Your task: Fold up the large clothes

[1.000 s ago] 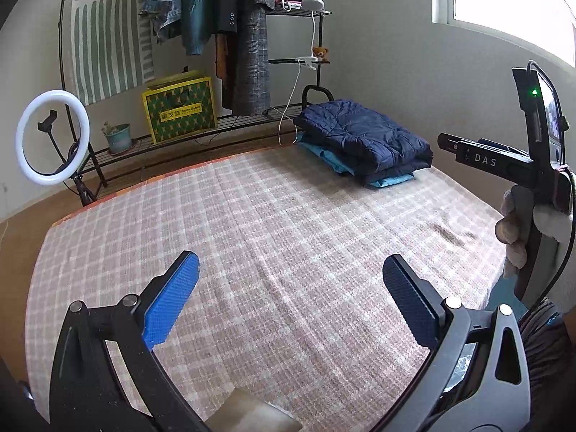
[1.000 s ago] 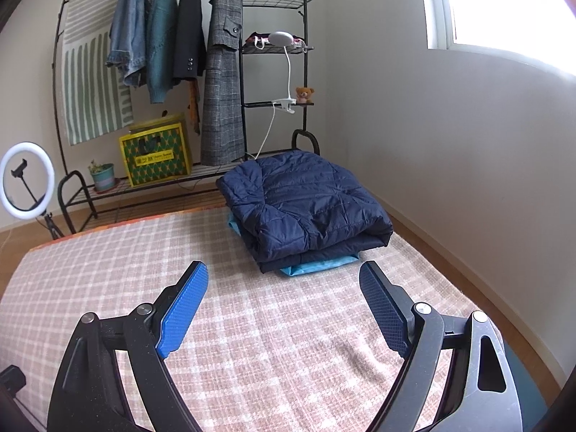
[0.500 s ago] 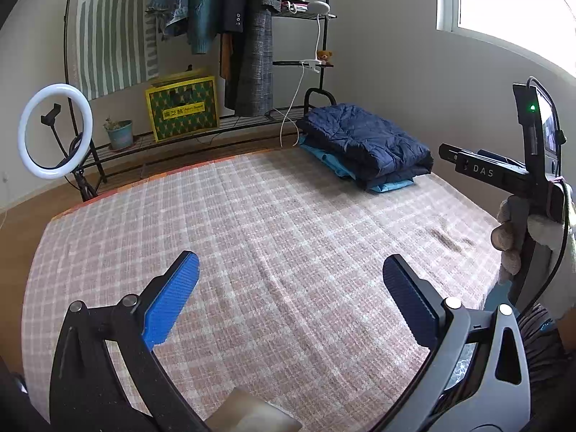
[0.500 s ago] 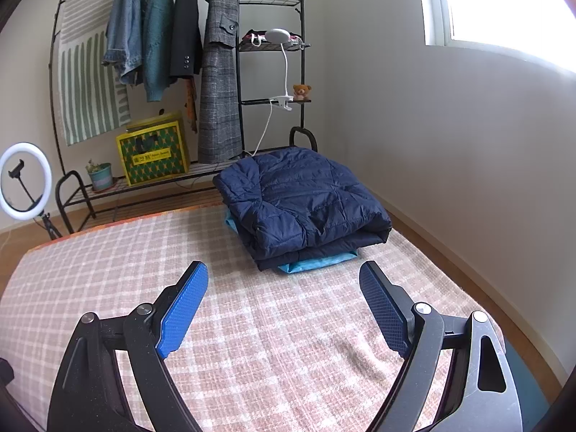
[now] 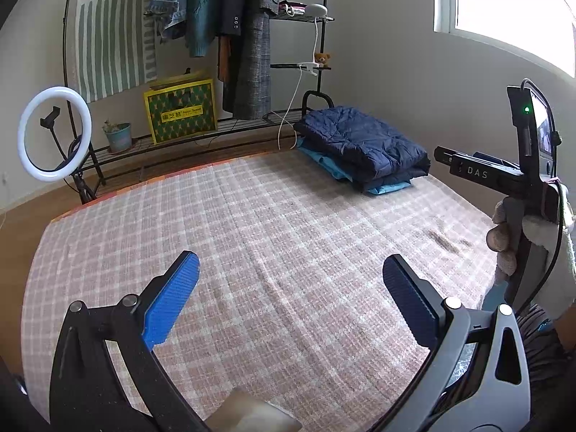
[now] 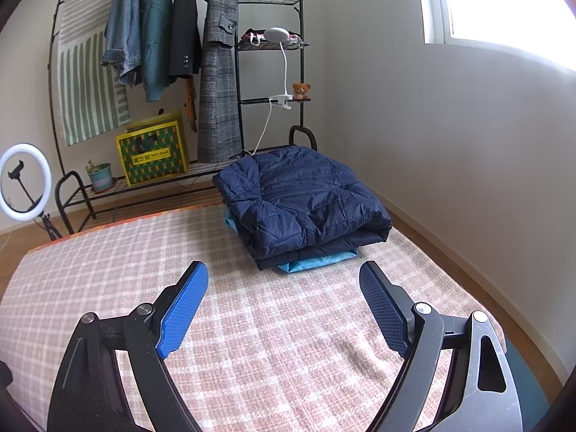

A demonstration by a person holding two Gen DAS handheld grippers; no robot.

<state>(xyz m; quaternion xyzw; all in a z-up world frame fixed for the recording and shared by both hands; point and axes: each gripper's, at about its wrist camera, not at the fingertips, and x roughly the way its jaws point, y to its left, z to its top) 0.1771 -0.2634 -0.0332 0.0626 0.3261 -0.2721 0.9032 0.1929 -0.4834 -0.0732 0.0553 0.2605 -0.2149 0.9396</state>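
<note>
Two grippers hover above the checked blanket [image 5: 273, 223], each with jaws spread wide and nothing between the blue pads. Compared with one second ago, the left gripper [image 5: 288, 288] has pulled back and tilted slightly up, so the clothes rack [image 5: 252, 36] and ring light [image 5: 54, 133] sit lower in its view; the right gripper [image 6: 284, 295] has edged marginally closer to the stack. The folded navy jacket [image 6: 302, 198] lies at 12 o'clock from the right gripper and at 1 o'clock from the left, resting on a folded light-blue garment [image 6: 316, 261] at the far corner of the blanket. Neither garment has shifted. The right gripper also shows at 3 o'clock in the left view, held by the right hand [image 5: 504, 244]. Judgement: the stack appears finished, and both tools are free for the next garment, possibly from the rack.
</note>
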